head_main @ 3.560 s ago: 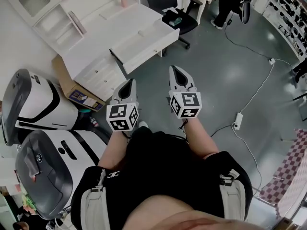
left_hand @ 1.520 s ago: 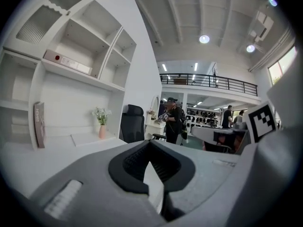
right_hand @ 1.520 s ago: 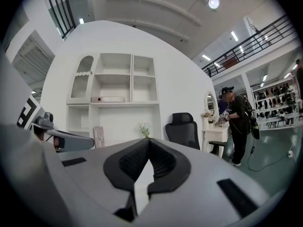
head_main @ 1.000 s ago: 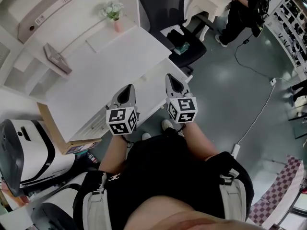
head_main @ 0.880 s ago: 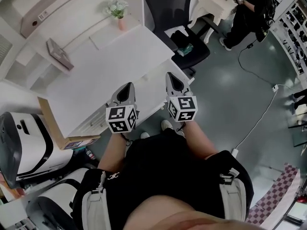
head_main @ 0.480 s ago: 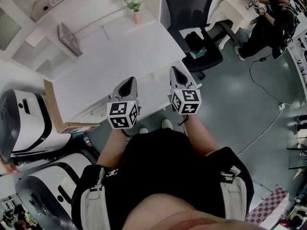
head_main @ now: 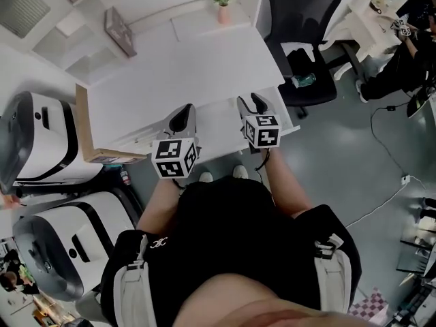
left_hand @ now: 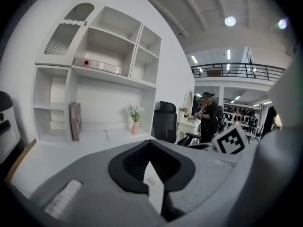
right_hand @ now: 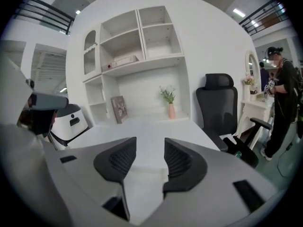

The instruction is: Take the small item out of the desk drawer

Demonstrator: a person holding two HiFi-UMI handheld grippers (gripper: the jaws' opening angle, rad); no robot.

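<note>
Far left: two bulky white-and-black machines [head_main: 41, 138] on the floor [head_main: 340, 162], crowding the left end of the tabletop [head_main: 184, 67], with a cardboard box [head_main: 83, 125] set against that end. Along the tabletop's far edge, a white shelf unit [left_hand: 109, 46]. In a low compartment, a dark book [head_main: 120, 31] standing upright, printing on its spine too small to read. Toward the back right, a pink vase of flowers [head_main: 223, 9]. Middle of the tabletop bare.

Left tool [head_main: 182, 114] over the near edge, jaws together, nothing in them. Square black-and-white markers [head_main: 167, 161] on its rear, likewise on the right one's; no words to read.

Between the two tools, the drawer [head_main: 219, 122]: a pale slab below the near edge, seemingly pulled out, though hard to judge from above. Small item not made out in any view.

Right tool [head_main: 251, 104] just beside, over the same edge, jaws opening, only bare tabletop showing between them.

Right of the tabletop's corner, a black office chair [head_main: 303, 19] close alongside, a small greenish thing [head_main: 304, 80] on its seat. Beyond that, open grey floor crossed by a thin cable [head_main: 385, 148], and a person [head_main: 402, 67] in dark clothes far right.
</note>
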